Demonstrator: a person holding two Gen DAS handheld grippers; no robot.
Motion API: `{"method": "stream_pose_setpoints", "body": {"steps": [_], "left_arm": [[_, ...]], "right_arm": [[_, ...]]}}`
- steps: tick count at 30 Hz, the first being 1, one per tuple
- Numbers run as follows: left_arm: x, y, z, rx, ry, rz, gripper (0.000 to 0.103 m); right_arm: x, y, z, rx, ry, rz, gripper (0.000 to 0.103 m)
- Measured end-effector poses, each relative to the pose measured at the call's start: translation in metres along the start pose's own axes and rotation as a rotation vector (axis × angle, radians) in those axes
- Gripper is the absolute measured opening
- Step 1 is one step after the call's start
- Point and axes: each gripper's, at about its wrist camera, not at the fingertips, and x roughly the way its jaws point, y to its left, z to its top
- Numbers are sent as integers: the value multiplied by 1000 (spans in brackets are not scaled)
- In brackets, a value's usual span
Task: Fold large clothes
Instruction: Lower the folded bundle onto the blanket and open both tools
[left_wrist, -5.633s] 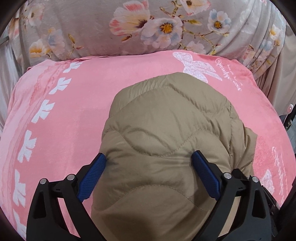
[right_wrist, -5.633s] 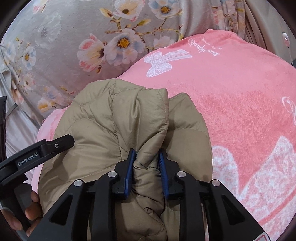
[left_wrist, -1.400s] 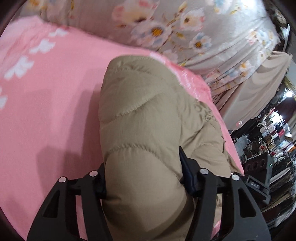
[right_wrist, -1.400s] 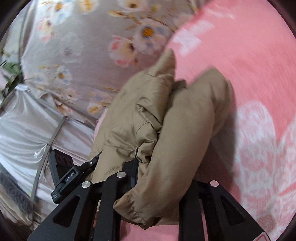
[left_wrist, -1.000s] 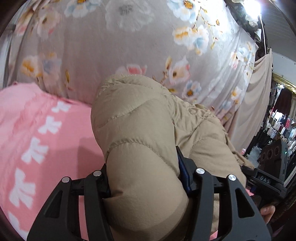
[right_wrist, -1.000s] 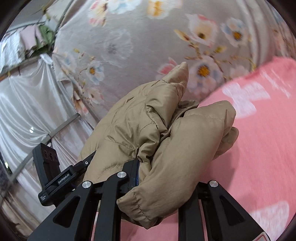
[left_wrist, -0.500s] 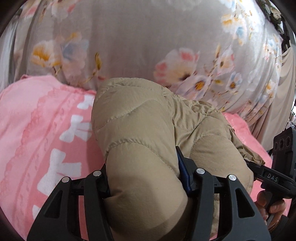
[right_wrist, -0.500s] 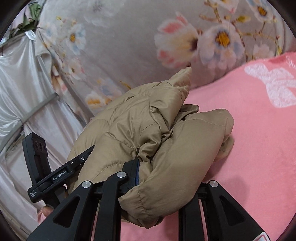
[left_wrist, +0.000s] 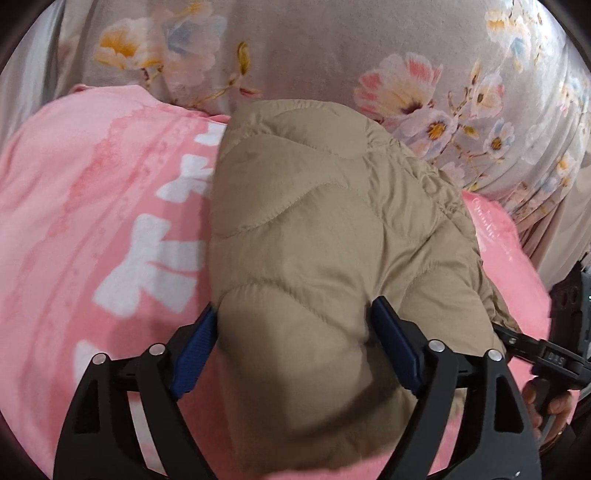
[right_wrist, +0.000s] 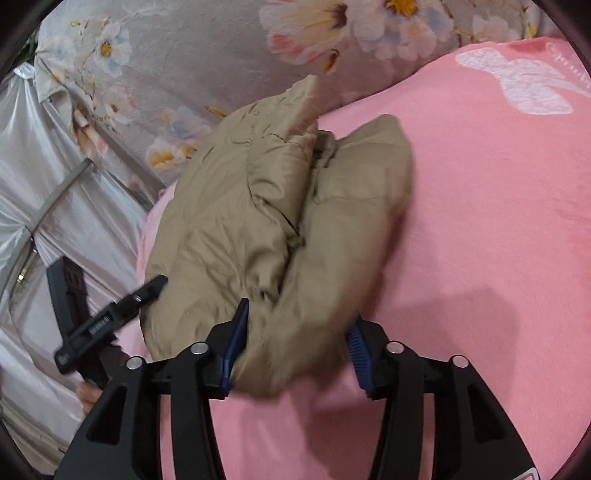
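Observation:
A tan quilted jacket (left_wrist: 325, 236), folded into a thick bundle, rests on the pink blanket (left_wrist: 92, 206) near its far left corner. It also shows in the right wrist view (right_wrist: 280, 229). My left gripper (left_wrist: 295, 350) is open, its blue pads (left_wrist: 194, 354) spread on either side of the bundle's near end. My right gripper (right_wrist: 295, 347) is open too, with the bundle's end between its pads (right_wrist: 360, 362). Each gripper shows in the other's view, the right one (left_wrist: 554, 354) and the left one (right_wrist: 110, 317).
A grey floral cloth (left_wrist: 332, 51) hangs behind the blanket. Silvery sheeting (right_wrist: 44, 192) with a metal bar hangs at the left in the right wrist view. White prints mark the pink blanket (right_wrist: 498, 221), which spreads wide to the right of the bundle.
Both grippers carried the jacket bundle through the air and set it down on the blanket. Their jaws, clamped half a second ago, now stand apart.

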Motion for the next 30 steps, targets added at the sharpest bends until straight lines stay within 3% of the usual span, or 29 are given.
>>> {"method": "stream_pose_setpoints", "body": {"steps": [1,3,5,6,7,9,13,20,30], "left_arm": [[-10,-5,0,24,16,81,88],[-29,-18,0,78,32,228,89],[-41,-30,3,106,38,325,89],[-45,-36,5,109,38,366,89],[-49,-43,9,105,36,397,89],[-52,-57,14,104,25,422,93],[-42,-80,17,107,10,519,94],[-9,-66,6,19,60,511,95],[14,-60,-13,17,16,490,98]], "right_arm": [[-15,-1,-5,-9,5,-28,51],[-41,-2,-12,-18,-7,-92,52],[-65,12,-13,-69,-50,-203,43],[-72,22,-12,-102,-66,-236,29],[-74,38,-9,-149,-73,-266,20],[-71,68,-4,-236,-97,-299,15],[-36,112,3,-387,-136,-355,14],[34,89,-2,-354,-55,-450,13],[60,61,-16,-292,-58,-442,11]]}}
